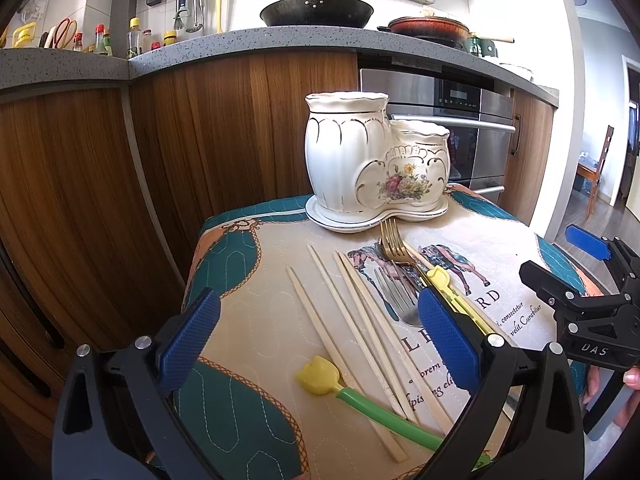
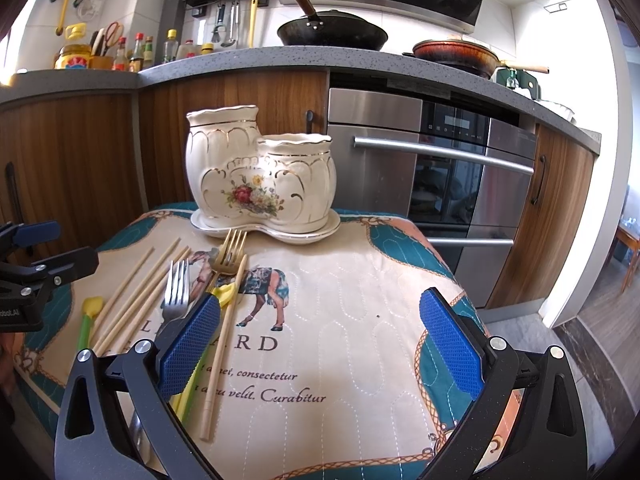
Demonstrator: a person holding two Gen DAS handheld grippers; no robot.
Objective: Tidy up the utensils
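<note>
A white double ceramic utensil holder (image 1: 372, 160) (image 2: 256, 172) with gold trim and a flower print stands on its saucer at the far side of the quilted mat (image 1: 256, 312) (image 2: 340, 312). In front of it lie several wooden chopsticks (image 1: 318, 320) (image 2: 138, 292), a gold fork (image 1: 394, 244) (image 2: 230, 252), a silver fork (image 1: 396, 296) (image 2: 176, 292) and a green-handled utensil with a yellow tulip tip (image 1: 320, 376) (image 2: 90, 312). My left gripper (image 1: 320, 340) (image 2: 52, 246) hovers open over the chopsticks. My right gripper (image 2: 320, 346) (image 1: 560, 260) is open to the right of the utensils, holding nothing.
A second yellow tulip tip (image 1: 438, 278) (image 2: 226, 292) lies beside the gold fork. Wooden cabinets and a steel oven (image 2: 452, 184) stand behind the mat. A wok (image 1: 316, 10) and a pan sit on the counter above. A person's fingers (image 1: 632, 380) show at the right edge.
</note>
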